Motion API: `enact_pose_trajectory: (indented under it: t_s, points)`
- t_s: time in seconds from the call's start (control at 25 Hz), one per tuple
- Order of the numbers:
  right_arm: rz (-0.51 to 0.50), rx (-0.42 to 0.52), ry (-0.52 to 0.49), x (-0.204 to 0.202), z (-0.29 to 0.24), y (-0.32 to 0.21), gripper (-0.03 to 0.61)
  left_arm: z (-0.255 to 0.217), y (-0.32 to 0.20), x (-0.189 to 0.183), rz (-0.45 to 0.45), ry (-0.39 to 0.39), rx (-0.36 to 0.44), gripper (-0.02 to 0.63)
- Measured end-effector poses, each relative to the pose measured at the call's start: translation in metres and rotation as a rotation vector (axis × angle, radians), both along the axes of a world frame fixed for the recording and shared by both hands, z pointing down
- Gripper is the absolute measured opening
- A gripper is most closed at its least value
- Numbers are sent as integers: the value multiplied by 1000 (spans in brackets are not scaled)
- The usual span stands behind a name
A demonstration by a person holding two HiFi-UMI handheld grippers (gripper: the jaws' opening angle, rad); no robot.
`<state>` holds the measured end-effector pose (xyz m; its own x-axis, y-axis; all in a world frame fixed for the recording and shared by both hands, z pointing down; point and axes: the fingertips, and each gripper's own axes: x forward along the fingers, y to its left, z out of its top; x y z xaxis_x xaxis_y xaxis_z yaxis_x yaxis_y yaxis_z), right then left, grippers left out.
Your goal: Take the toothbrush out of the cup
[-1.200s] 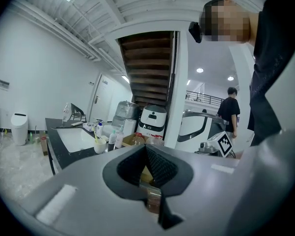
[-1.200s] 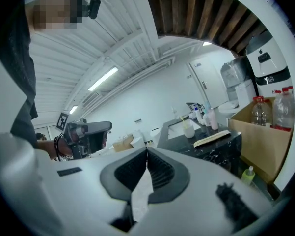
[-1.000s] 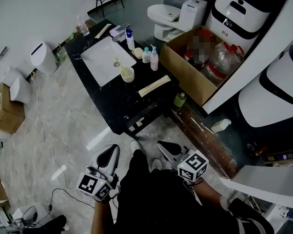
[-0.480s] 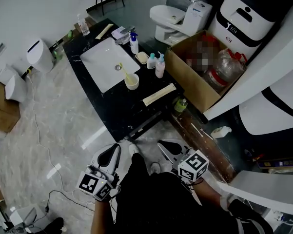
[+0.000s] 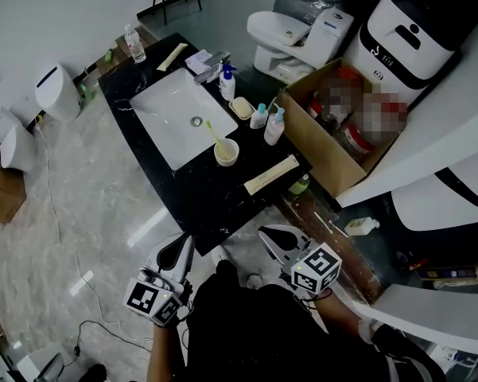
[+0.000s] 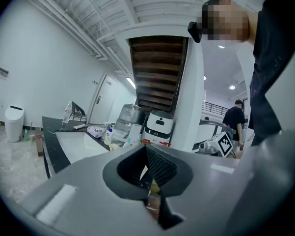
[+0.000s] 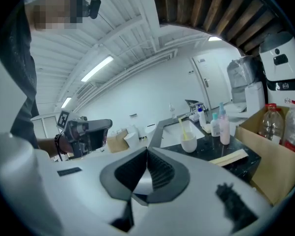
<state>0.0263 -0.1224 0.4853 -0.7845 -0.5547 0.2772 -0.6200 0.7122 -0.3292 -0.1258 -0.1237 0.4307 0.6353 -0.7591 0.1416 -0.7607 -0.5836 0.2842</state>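
Note:
A white cup [image 5: 227, 152] stands on the black counter [image 5: 192, 193] beside the white sink [image 5: 173, 111]. A yellow toothbrush [image 5: 217, 138] leans in it, handle tilted toward the sink. The right gripper view shows the same cup [image 7: 189, 143] and toothbrush [image 7: 183, 128] far ahead. My left gripper [image 5: 184, 242] and right gripper [image 5: 264, 233] hang low in front of the person's body, well short of the counter's near edge. Both are shut with nothing between the jaws; the tips meet in the left gripper view [image 6: 146, 149] and in the right gripper view [image 7: 147, 151].
Two small bottles [image 5: 268, 122], a soap dish [image 5: 242, 107] and a spray bottle [image 5: 227, 82] stand behind the cup. A long pale packet [image 5: 272, 173] lies at the counter's right. An open cardboard box [image 5: 334, 138], a toilet [image 5: 280, 32] and white machines crowd the right.
The counter and cup have slid lower and rightward in the head view, so they now sit closer to me. Both grippers stay low and shut.

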Motion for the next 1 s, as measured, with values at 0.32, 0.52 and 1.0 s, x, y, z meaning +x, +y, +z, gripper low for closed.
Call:
enact_pose_trajectory:
  t_s: [0.32,0.52,1.0]
  points:
    - [38,-5,45,-24,1,-45,12,5,-43,-34,17,22,-14,9]
    - [63,8,66,-35,-1,-69,12,7,-64,-53,48,20,-30,9]
    - [49,12,74,-50,1,-117,12,10,-99,-73,24,31,-49,9]
